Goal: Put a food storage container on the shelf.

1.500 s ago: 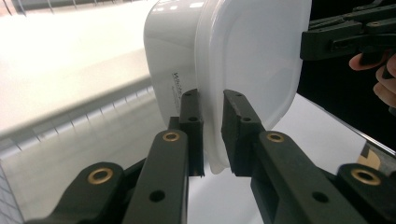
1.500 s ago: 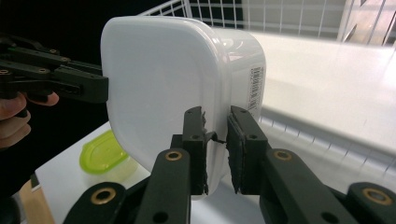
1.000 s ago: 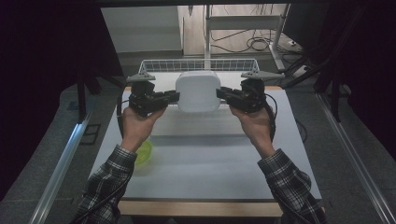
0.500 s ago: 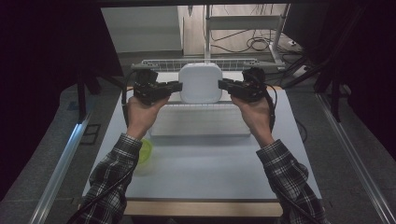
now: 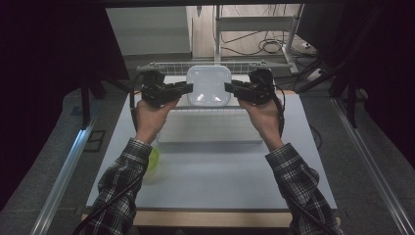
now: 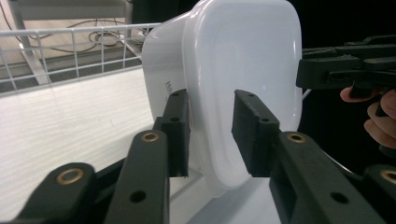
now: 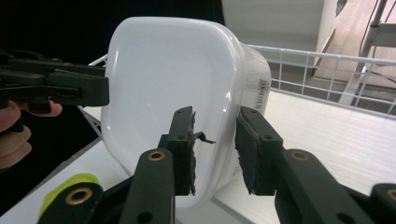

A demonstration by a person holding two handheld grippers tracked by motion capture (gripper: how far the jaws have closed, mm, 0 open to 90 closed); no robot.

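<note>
A white plastic container [image 5: 209, 86] with its lid on stands on edge at the far side of the table, lid facing me. My left gripper [image 5: 188, 88] is at its left rim and my right gripper [image 5: 228, 88] at its right rim. In the left gripper view the jaws [image 6: 210, 121] straddle the container's rim [image 6: 243, 65], with a gap at the pads. In the right gripper view the jaws [image 7: 215, 135] likewise straddle the container's rim [image 7: 163, 79] without pressing. Both pairs of jaws have just been opening, with the rim still between them.
A white wire rail [image 5: 161, 67] runs across the back, behind the container. A white rectangular tray [image 5: 208, 128] lies on the table in front of it. A yellow-green object [image 5: 153, 159] sits under the left forearm. Dark curtains flank the table.
Both hands carried the container away from me toward the wire rail. Both pairs of jaws now stand wider around its rim.
</note>
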